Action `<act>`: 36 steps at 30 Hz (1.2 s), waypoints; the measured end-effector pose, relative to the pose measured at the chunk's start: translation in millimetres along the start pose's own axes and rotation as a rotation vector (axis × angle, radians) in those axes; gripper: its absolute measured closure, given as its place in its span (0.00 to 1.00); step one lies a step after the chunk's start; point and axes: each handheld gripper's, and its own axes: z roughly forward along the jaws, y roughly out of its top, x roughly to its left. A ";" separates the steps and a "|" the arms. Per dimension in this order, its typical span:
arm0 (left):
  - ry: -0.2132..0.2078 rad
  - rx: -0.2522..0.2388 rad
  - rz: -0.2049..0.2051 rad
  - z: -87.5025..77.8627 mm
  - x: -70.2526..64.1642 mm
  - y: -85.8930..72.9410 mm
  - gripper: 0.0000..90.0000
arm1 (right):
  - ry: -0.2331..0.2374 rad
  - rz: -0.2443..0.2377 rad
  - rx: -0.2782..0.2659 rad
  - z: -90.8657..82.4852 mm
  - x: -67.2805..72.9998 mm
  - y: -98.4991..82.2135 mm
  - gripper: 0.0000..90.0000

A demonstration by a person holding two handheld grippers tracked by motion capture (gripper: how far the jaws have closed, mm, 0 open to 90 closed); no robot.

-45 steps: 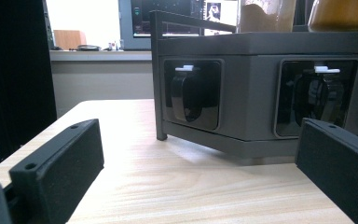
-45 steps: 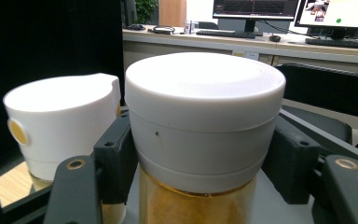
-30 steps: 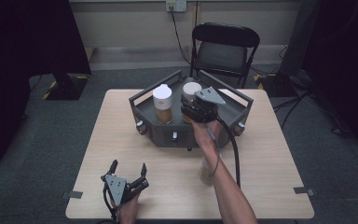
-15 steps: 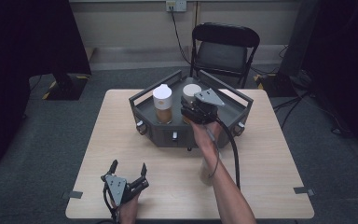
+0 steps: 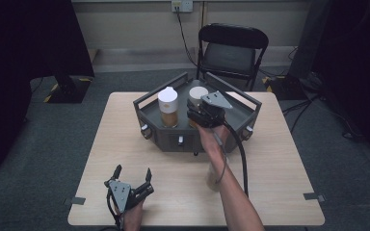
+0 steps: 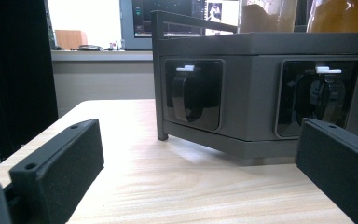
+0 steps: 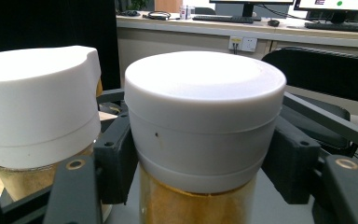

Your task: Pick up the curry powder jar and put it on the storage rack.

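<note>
two tongs are at work, and only one is busy. at the lower left of the high view the left tongs (image 5: 132, 177) rest low on the pale wooden surface (image 5: 279, 163), jaws spread wide with nothing between them, aimed toward the dark grey angular metal tray (image 5: 150, 115) near the frame's centre. in that tray the first white-capped jar of amber-brown contents (image 5: 168, 107) stands at the left, untouched. just to its right the second white-lidded round jar with golden contents (image 7: 204, 116) sits inside the tray, and the right tongs (image 7: 204, 161) are clamped on it, the pads pressing the lid's lower band from both sides.

the step in hand looks like the grasp itself: the jar is gripped but seems not yet raised. next would likely come a straight lift clear of the tray's rail, keeping the jar upright and away from its neighbour, which stands close.
</note>
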 end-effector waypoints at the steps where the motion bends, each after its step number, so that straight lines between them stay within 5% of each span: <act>1: 0.000 0.000 0.000 0.0 0.0 -0.1 0.01 | 0.000 0.002 0.000 0.1 0.0 -0.1 0.38; 14: 0.002 -0.001 -0.001 -0.1 -0.1 -0.1 0.01 | 0.004 0.009 0.001 0.4 -1.6 0.2 0.36; 24: 0.001 -0.001 0.000 -0.1 -0.2 -0.1 0.01 | -0.052 0.047 -0.064 -0.2 5.3 -6.0 0.04; 36: 0.001 -0.002 -0.001 -0.2 -0.1 -0.3 0.01 | -0.077 0.021 -0.095 -5.2 10.8 -7.0 0.00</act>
